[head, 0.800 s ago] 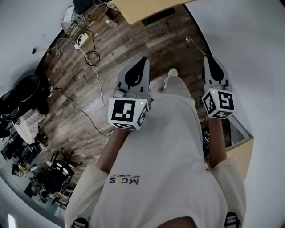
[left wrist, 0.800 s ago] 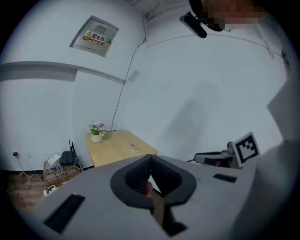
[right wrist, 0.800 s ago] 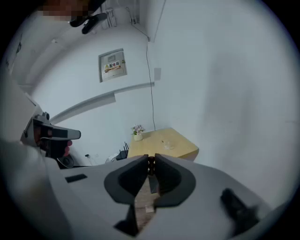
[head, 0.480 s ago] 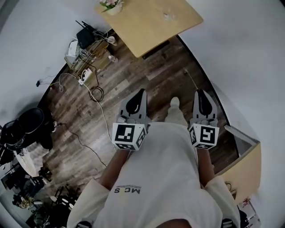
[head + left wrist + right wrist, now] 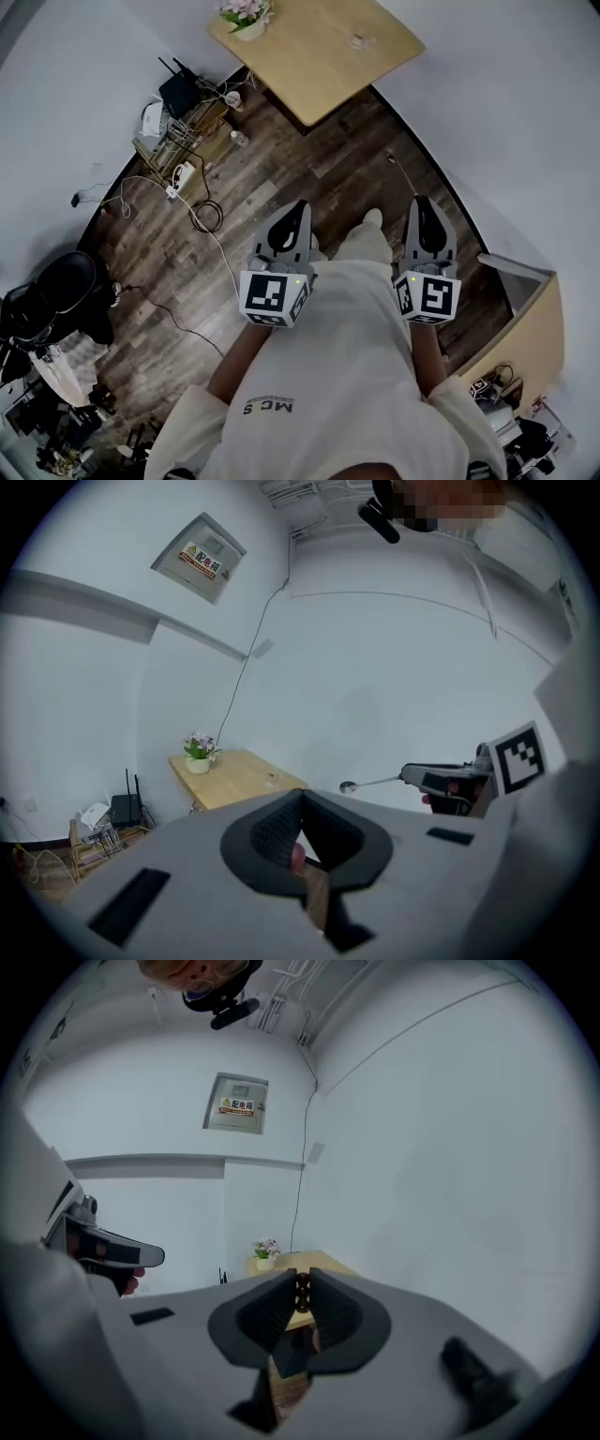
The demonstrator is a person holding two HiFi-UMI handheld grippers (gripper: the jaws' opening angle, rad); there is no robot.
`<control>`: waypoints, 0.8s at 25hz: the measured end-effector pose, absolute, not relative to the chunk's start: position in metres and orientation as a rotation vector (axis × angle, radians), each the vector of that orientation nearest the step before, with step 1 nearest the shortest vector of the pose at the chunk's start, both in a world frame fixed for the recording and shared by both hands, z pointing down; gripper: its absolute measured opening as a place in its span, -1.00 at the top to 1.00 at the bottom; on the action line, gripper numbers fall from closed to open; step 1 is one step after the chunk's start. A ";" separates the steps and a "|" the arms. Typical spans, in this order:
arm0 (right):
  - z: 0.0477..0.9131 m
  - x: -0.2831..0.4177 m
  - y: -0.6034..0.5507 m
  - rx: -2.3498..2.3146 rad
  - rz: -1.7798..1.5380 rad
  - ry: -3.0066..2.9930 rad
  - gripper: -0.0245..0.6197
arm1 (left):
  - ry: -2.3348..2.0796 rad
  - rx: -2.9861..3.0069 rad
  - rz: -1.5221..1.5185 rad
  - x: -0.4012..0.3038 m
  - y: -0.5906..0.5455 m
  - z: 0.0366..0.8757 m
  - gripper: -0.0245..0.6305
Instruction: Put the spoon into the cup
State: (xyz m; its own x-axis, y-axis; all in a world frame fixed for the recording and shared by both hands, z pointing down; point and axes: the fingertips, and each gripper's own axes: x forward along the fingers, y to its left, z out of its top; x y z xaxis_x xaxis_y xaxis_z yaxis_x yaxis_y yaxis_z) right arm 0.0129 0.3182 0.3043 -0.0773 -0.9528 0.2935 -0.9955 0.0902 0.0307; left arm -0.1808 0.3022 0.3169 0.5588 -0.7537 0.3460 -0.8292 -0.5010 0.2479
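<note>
A small clear cup (image 5: 359,40) stands on a light wooden table (image 5: 309,66) far ahead; the left gripper view shows the cup (image 5: 271,779) too. My right gripper (image 5: 424,200) is shut on a thin metal spoon (image 5: 397,166), whose bowl points forward over the floor. Seen from the left gripper view, the spoon (image 5: 361,784) sticks out of the right gripper (image 5: 405,777). Between the right gripper's (image 5: 300,1283) jaws a dark handle end shows. My left gripper (image 5: 302,203) is shut with nothing in it, level with the right one, both held in front of the person's body.
A white flower pot (image 5: 246,17) sits at the table's far left corner. Cables, a power strip and a black router (image 5: 178,94) lie along the left wall. There is a black chair (image 5: 56,291) at left and a wooden cabinet (image 5: 530,328) at right. Dark plank floor (image 5: 319,169) lies between me and the table.
The view has shifted so the whole table with cup and flower pot now shows. Both grippers sit lower in the frame and closer together. The spoon stays in the right gripper.
</note>
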 end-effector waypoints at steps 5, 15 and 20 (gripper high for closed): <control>0.307 -0.008 0.302 1.941 0.274 -2.134 0.75 | -1.275 2.407 0.258 -0.200 0.283 0.321 0.89; 0.331 -0.023 0.219 1.914 0.294 -2.171 0.75 | -1.268 2.405 0.334 -0.204 0.213 0.339 0.89; 0.332 0.005 0.154 1.899 0.280 -2.188 0.75 | -1.294 2.384 0.335 -0.177 0.155 0.339 0.89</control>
State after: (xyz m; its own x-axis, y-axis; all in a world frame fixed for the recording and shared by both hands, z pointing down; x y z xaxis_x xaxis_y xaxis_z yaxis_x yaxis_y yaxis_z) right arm 0.0052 0.1543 0.3316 -0.1332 -0.9458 0.2960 -0.9899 0.1415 0.0066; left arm -0.1773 0.1551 0.3385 0.5411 -0.7434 0.3931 -0.8408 -0.4878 0.2347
